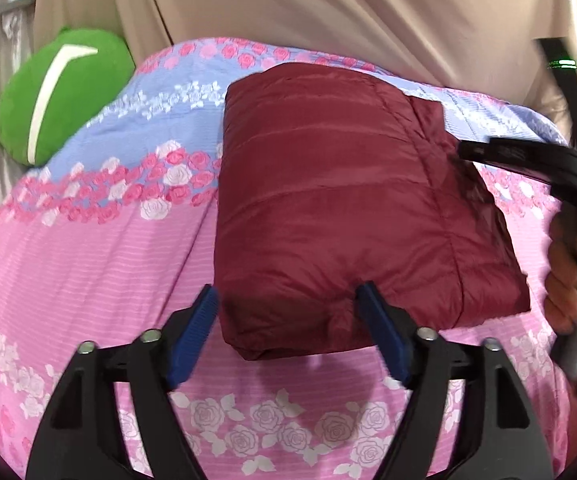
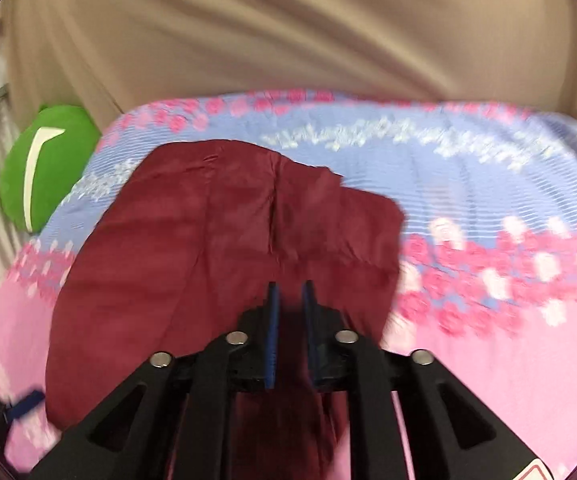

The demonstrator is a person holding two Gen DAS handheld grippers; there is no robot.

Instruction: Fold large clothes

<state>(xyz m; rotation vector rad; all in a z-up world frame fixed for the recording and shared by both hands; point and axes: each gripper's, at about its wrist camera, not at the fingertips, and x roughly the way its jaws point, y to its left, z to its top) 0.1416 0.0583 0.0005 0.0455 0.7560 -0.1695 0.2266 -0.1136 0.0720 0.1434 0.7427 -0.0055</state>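
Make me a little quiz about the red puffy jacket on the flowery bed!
1. True or false: the dark red quilted jacket lies folded on the pink and blue rose-print bedsheet.
2. Which gripper has its fingers spread wide: left gripper or right gripper?
3. What colour is the round plush cushion beside the bed: A green, B yellow, C black?

Key: 1 true; 2 left; 3 A.

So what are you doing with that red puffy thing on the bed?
A person with a gripper in each hand is folding a maroon puffer jacket on the flowery bedsheet. The left gripper is open at the folded bundle's near edge. The right gripper, nearly shut, is over the jacket's right side.
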